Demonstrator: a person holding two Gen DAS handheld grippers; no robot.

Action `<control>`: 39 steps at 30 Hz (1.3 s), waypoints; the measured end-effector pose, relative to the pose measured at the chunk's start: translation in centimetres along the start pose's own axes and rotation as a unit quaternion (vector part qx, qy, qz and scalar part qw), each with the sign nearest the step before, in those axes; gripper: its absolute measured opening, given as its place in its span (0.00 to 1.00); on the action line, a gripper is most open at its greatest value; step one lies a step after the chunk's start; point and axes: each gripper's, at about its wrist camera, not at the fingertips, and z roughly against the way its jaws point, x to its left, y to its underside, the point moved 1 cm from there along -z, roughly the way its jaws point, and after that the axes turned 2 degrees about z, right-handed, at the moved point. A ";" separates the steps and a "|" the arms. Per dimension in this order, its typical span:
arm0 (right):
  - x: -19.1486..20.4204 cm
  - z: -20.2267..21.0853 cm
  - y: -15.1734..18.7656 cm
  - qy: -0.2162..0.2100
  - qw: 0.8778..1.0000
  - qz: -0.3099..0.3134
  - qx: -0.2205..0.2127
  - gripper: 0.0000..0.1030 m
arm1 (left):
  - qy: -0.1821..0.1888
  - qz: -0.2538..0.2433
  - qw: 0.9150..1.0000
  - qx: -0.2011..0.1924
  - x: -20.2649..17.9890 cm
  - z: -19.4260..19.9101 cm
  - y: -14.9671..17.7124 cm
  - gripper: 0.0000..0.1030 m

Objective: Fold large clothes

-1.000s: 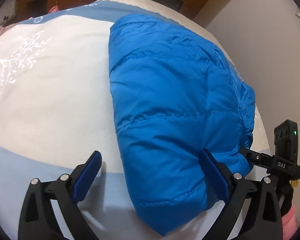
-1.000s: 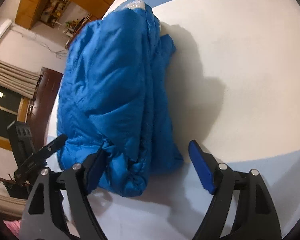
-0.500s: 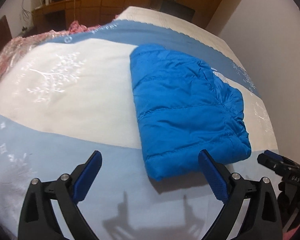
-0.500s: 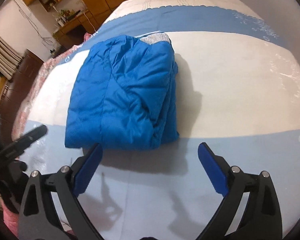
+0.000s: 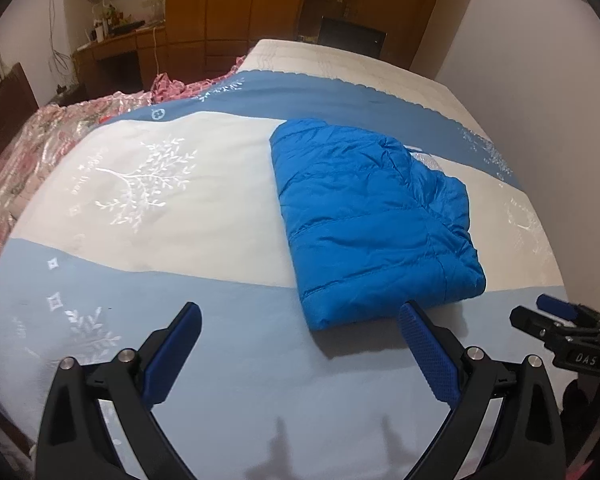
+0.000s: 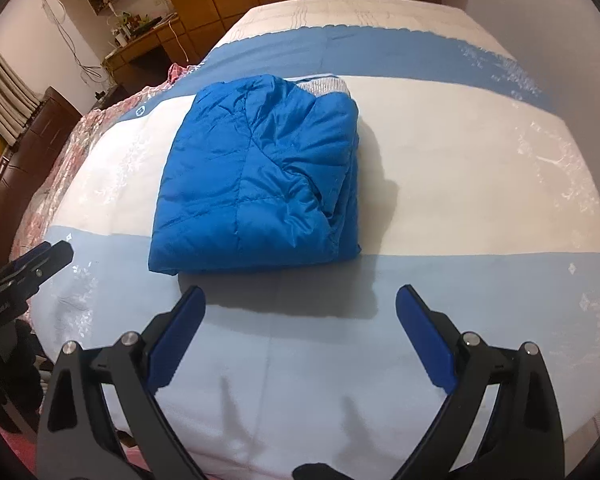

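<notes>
Folded bright-blue quilted puffer jacket (image 5: 374, 220) lying as a plump rectangular bundle on the bed's white-and-pale-blue embroidered cover (image 5: 148, 216), toward the right side, near edge resting just over the seam between the white band and the pale-blue band. Sliver of grey-white lining (image 6: 324, 83) peeking out at the far end.

Handling, as a judgement: light and very soft, springy with trapped air, so likely to puff back open if released carelessly. Slick nylon shell, prone to sliding between pads; no fragility to speak of. Best hold probably at the stitched hem along the near edge or at a near corner, pinching through all layers at once, rather than on the smooth top panel where only one layer would lift.

Left tool (image 5: 300, 344) spread wide, holding nothing, poised above the pale-blue band just short of the jacket's near-left corner. Right tool (image 6: 300, 320) likewise wide and empty, near the bundle's front edge, not touching.

Compared with a second ago: then pressed right up against the bundle, one finger of each tool buried in the blue fabric; now both drawn back and raised, whole jacket in view and untouched, shape holding. Fold looks finished.
</notes>
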 end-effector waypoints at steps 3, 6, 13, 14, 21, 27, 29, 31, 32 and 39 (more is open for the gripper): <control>0.2 0.6 -0.1 0.008 1.000 -0.004 -0.003 0.93 | -0.024 -0.015 1.000 0.000 -0.2 0.9 0.2 0.96; 0.3 1.2 -0.1 0.008 1.000 -0.006 -0.003 0.93 | -0.034 -0.022 0.999 0.000 -0.2 1.4 0.4 0.96; 0.8 2.2 0.4 0.012 1.000 -0.001 -0.006 0.93 | -0.038 -0.025 0.999 -0.001 -0.5 2.5 0.8 0.96; 0.8 2.3 0.5 0.013 1.000 -0.001 -0.006 0.93 | -0.038 -0.026 0.999 -0.002 -0.5 2.6 0.9 0.96; 0.9 2.1 1.1 0.016 1.000 -0.003 -0.001 0.93 | -0.047 -0.031 0.998 -0.004 -0.7 3.0 1.2 0.96; 0.7 2.1 1.5 0.017 1.000 -0.007 0.000 0.93 | -0.051 -0.035 0.998 -0.001 -1.0 3.0 1.7 0.96; 0.7 2.1 1.6 0.014 1.000 -0.007 0.000 0.93 | -0.052 -0.035 0.998 -0.001 -1.1 3.0 1.8 0.96; 0.7 2.2 1.5 0.013 1.000 -0.006 0.000 0.93 | -0.053 -0.037 0.998 -0.001 -1.1 3.0 1.8 0.96; 0.8 2.2 1.6 0.013 1.000 -0.005 -0.001 0.93 | -0.053 -0.038 0.998 -0.001 -1.2 3.0 1.9 0.96; 0.9 2.2 1.6 0.014 1.000 -0.005 -0.002 0.93 | -0.054 -0.041 0.998 0.002 -1.2 3.0 2.0 0.96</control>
